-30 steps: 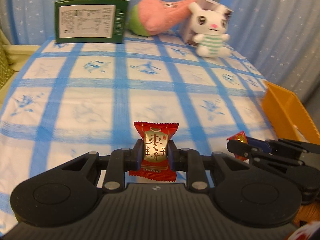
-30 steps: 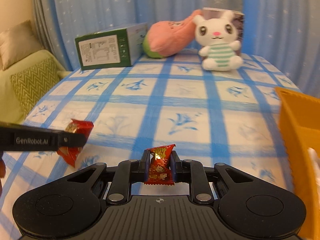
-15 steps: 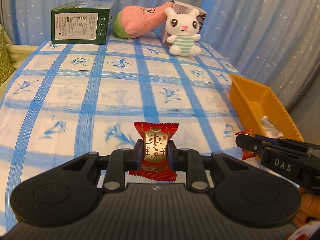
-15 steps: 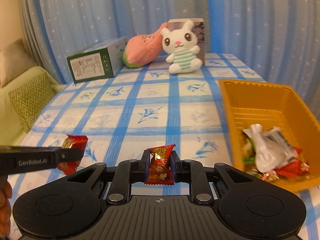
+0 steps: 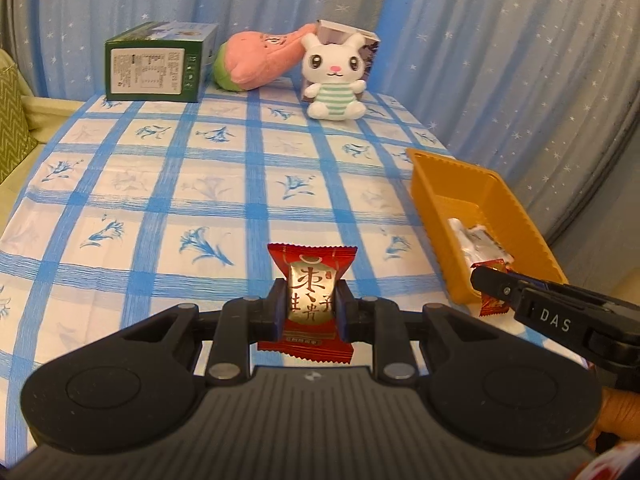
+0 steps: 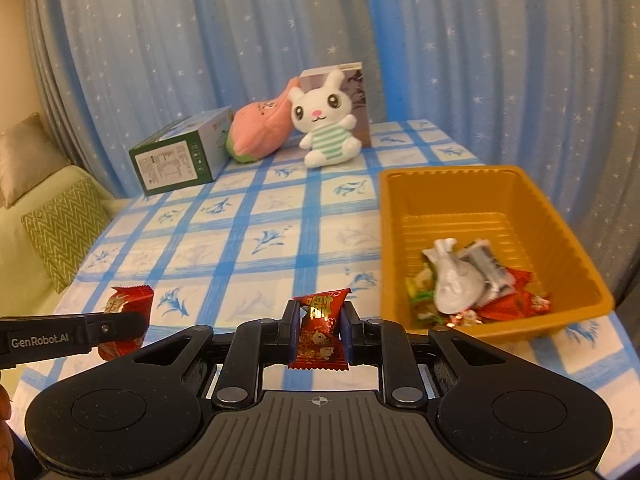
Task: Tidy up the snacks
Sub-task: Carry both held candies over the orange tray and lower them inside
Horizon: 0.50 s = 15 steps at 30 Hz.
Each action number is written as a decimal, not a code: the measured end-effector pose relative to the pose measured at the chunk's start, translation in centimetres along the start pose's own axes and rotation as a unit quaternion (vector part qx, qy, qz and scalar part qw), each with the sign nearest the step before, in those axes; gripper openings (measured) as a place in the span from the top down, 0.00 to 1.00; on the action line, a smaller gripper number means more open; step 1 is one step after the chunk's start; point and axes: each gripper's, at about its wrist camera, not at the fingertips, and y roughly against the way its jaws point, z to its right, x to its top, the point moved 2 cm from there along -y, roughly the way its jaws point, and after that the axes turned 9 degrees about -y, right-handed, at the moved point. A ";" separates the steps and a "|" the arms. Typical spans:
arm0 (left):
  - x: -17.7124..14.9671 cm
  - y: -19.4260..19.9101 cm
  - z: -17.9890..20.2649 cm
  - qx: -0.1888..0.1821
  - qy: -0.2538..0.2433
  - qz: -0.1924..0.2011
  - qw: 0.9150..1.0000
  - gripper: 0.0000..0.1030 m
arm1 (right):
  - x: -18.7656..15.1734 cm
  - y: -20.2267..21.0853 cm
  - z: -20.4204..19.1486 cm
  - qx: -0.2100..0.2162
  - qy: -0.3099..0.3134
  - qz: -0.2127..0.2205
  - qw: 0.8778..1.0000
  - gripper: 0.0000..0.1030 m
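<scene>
Left tool (image 5: 311, 309) clamped on a red-and-gold wrapped candy (image 5: 310, 300), held upright above the checked blue-and-white surface (image 5: 160, 184). Right tool (image 6: 319, 330) clamped on a second red wrapped candy (image 6: 320, 330), also clear of the surface. Orange tray (image 6: 400, 240) just right of both tools, on the surface, containing several wrapped snacks (image 6: 472, 284) piled at its near end. At the far edge of the surface: green box (image 5: 154, 70), pink plush (image 5: 256, 60), white rabbit plush (image 5: 334, 80) set against a small box (image 6: 356, 92). Starred blue curtain (image 5: 480, 60) behind.
</scene>
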 end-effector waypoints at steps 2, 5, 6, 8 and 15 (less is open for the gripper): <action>0.0 0.3 1.0 -0.004 -0.007 0.002 1.000 0.79 | 0.0 0.8 0.7 -0.005 -0.004 0.004 1.000 0.80; 0.2 0.5 2.4 -0.014 -0.016 0.003 1.000 0.79 | 0.1 1.8 1.6 -0.012 -0.011 0.010 1.000 0.80; 0.3 0.5 2.9 -0.017 -0.019 0.004 1.000 0.79 | 0.0 2.1 2.0 -0.015 -0.013 0.011 1.000 0.80; 0.5 0.5 3.7 -0.023 -0.025 0.004 0.999 0.79 | 0.1 2.6 2.6 -0.020 -0.017 0.013 1.000 0.80; 1.3 -0.2 7.0 -0.042 -0.048 0.004 0.998 0.79 | 0.4 3.7 5.2 -0.041 -0.035 0.017 0.998 0.80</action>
